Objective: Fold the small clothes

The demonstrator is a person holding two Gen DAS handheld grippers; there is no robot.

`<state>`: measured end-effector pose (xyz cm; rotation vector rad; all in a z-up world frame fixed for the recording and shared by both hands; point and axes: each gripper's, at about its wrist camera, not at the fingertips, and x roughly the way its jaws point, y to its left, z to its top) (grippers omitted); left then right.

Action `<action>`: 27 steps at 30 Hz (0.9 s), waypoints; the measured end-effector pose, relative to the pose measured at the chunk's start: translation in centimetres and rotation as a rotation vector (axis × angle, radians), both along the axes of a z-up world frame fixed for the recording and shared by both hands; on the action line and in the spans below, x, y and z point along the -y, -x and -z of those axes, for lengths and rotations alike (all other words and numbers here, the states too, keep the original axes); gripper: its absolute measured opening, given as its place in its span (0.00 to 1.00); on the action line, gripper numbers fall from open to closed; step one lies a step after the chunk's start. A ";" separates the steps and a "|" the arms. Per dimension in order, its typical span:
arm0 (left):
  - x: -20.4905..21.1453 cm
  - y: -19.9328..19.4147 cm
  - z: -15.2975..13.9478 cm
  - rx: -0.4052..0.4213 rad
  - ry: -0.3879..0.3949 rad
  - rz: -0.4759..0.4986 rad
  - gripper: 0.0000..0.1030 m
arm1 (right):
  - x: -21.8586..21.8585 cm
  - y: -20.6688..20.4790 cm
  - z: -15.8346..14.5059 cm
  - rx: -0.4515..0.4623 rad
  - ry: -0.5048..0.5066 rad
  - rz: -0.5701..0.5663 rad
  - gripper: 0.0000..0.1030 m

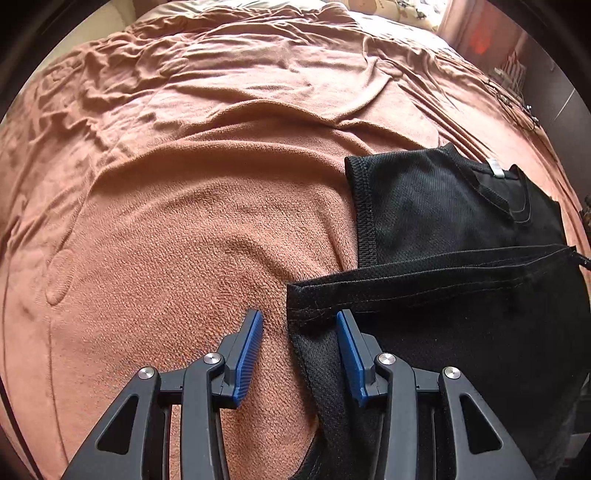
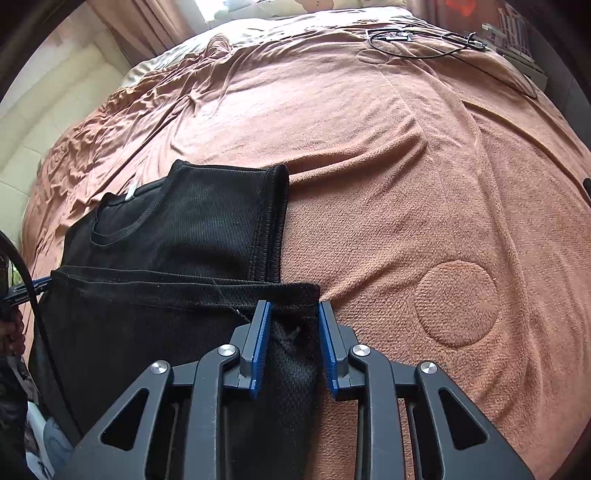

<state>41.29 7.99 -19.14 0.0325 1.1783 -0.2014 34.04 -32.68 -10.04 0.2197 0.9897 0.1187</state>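
Note:
A black mesh top lies flat on the terracotta blanket, neckline and white label at its far end, with its near part folded up across it. My left gripper is open astride the fold's left corner: one pad rests over bare blanket, the other over black cloth. In the right wrist view the top fills the left side. My right gripper is open astride the fold's right corner, with cloth filling the gap between its pads. A blue fingertip of the left gripper shows at the far left edge.
The blanket stretches wide and wrinkled beyond the top. A black cable lies at its far right end. A cream padded wall runs along the left, and a patterned pillow sits at the head.

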 end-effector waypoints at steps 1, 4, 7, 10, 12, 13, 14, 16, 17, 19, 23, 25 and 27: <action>-0.1 -0.1 0.0 0.001 0.015 -0.008 0.38 | 0.0 0.0 0.1 0.002 -0.001 0.000 0.18; -0.7 -0.4 0.2 -0.001 0.073 -0.052 0.24 | -0.1 0.1 -0.2 0.024 0.009 -0.006 0.03; -0.9 -0.2 -0.3 0.000 0.098 -0.069 0.09 | -0.3 0.7 -0.7 0.048 0.020 -0.009 0.02; -1.0 0.4 -1.5 0.032 0.100 -0.076 0.08 | -0.2 1.5 -1.6 0.075 0.018 -0.009 0.02; -1.2 0.6 -2.6 0.058 0.107 -0.084 0.08 | -0.2 2.0 -2.4 0.098 0.020 -0.006 0.02; -1.2 0.8 -3.3 0.073 0.114 -0.087 0.08 | -0.1 2.2 -2.9 0.113 0.026 0.000 0.01; -1.2 0.9 -3.9 0.087 0.118 -0.091 0.08 | 0.0 2.5 -3.4 0.127 0.031 0.009 0.01; -1.4 0.8 -5.1 0.116 0.116 -0.094 0.08 | 0.2 2.9 -4.1 0.150 0.030 0.025 0.01; -1.3 0.8 -5.6 0.129 0.110 -0.095 0.08 | 0.2 3.1 -4.5 0.160 0.025 0.030 0.01; -1.0 0.4 -6.5 0.153 0.099 -0.096 0.08 | 0.2 3.3 -5.1 0.176 0.032 0.034 0.01; -0.8 -0.7 -7.4 0.172 0.095 -0.103 0.08 | 0.0 3.1 -5.9 0.192 0.038 0.041 0.01; -0.7 -1.3 -7.5 0.176 0.090 -0.104 0.08 | 0.0 2.8 -6.1 0.198 0.047 0.043 0.01; -0.5 -2.0 -7.8 0.184 0.087 -0.105 0.08 | 0.0 2.4 -6.4 0.202 0.057 0.048 0.01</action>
